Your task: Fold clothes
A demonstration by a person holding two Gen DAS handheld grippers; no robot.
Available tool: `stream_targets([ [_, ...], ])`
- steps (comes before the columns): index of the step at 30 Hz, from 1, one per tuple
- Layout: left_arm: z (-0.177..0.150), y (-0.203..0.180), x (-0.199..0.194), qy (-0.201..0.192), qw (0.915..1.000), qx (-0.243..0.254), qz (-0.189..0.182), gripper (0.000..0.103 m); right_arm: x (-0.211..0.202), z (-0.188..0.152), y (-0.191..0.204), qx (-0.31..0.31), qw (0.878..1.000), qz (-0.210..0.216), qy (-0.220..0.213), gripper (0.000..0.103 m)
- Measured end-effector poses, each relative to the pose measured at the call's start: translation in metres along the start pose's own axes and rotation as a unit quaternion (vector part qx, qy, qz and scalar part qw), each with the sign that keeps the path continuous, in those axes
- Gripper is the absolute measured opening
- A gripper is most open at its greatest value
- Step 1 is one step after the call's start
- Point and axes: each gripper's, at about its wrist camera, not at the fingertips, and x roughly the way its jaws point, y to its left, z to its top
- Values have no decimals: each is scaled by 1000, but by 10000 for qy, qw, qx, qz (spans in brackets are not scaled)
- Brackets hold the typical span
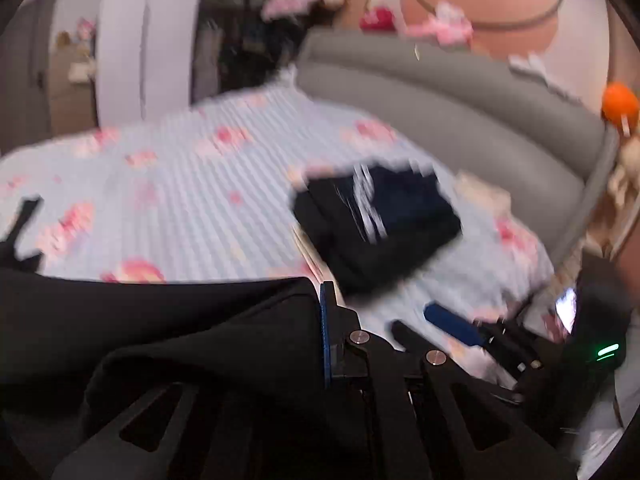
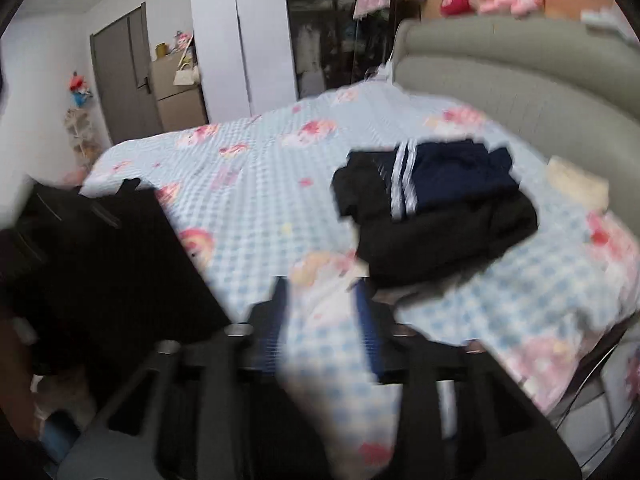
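Blurred by motion, both views. On a bed [image 2: 280, 152] under a blue checked sheet with pink cartoon prints, a stack of folded clothes [image 2: 436, 208]: navy piece with white stripes [image 2: 404, 184] uppermost, black garments beneath, near the grey padded headboard [image 2: 520, 68]. Same stack [image 1: 376, 224] seen from the left wrist view. Draped over the left claw [image 1: 320, 344], a black garment [image 1: 168, 328], hiding one blue-padded finger; whether clamped on the cloth or merely covered, cannot tell. Right claw [image 2: 320, 320] spread apart over the sheet, nothing between its blue pads [image 2: 366, 328]; also visible from the left wrist view, at lower right [image 1: 452, 326]. Black garment [image 2: 108, 264] hanging at left of the right wrist view. Beyond the bed, white wardrobe [image 2: 240, 36], grey door [image 2: 124, 72].
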Motion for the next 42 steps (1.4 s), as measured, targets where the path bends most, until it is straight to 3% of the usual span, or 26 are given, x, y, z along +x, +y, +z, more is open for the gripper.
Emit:
stream_targets([
  [2,-21,6,24,396,9985,-344,-181,7,14,-23,4,-63,9990,192,404,55],
  [4,-53,33,15,657,9933,-870,-391,19,24,-55,3,-184,9960,381,788,55],
  [6,-79,57,-7,650,9899,-1169,-469,60,29,-87,5,-317,9908,664,1137,58],
  [8,-104,75,-34,588,9883,-1317,-495,64,38,-103,18,-586,9825,1120,1369,71],
  [11,-143,91,-77,440,9879,-1473,-198,64,42,-127,60,-1191,9631,1754,1658,79],
  [14,-169,112,-114,176,9789,-2013,293,64,63,-147,91,-1626,9429,1994,2113,83],
  [17,-199,164,-166,-255,9521,-2768,1271,72,93,-154,99,-1600,9443,1654,2352,82],
  [19,-217,208,-190,-449,9200,-3256,2135,80,112,-144,102,-1573,9499,1438,2287,82],
  [20,-225,226,-194,-454,9071,-3456,2361,82,120,-139,105,-1571,9520,1340,2261,82],
  [22,-243,266,-188,-323,8901,-3854,2411,88,136,-130,110,-1559,9538,1171,2285,82],
  [25,-267,323,-145,207,8738,-4542,1726,92,156,-121,116,-1530,9568,974,2273,80],
  [26,-263,331,-135,300,8716,-4589,1699,92,161,-117,117,-1559,9580,873,2242,75],
  [28,-233,329,-121,467,8891,-4200,1761,85,166,-98,120,-1590,9637,648,2047,63],
  [29,-215,326,-116,514,8990,-3990,1729,69,161,-73,121,-1554,9717,494,1711,53],
  [32,-138,316,-98,535,9301,-3289,1543,55,147,2,127,-1436,9872,27,691,42],
  [33,-109,313,-97,429,9394,-3096,1406,46,143,28,129,-1392,9896,-129,348,41],
  [35,-35,296,-115,-283,9601,-2606,980,38,133,78,132,-1299,9900,-440,-338,41],
  [36,-1,286,-126,-651,9670,-2334,792,40,128,103,134,-1249,9880,-595,-681,43],
  [37,25,271,-139,-1019,9715,-2019,705,43,118,123,137,-1179,9873,-560,-909,62],
  [38,42,258,-148,-1238,9743,-1748,699,53,100,135,139,-1083,9888,-283,-991,86],
  [39,49,251,-151,-1254,9761,-1598,773,71,89,139,142,-1036,9900,24,-953,92],
  [40,45,250,-148,-1147,9764,-1602,879,80,86,133,143,-1052,9908,370,-762,91],
  [42,11,260,-138,-802,9759,-1796,944,84,90,103,148,-1155,9887,934,-213,91],
])
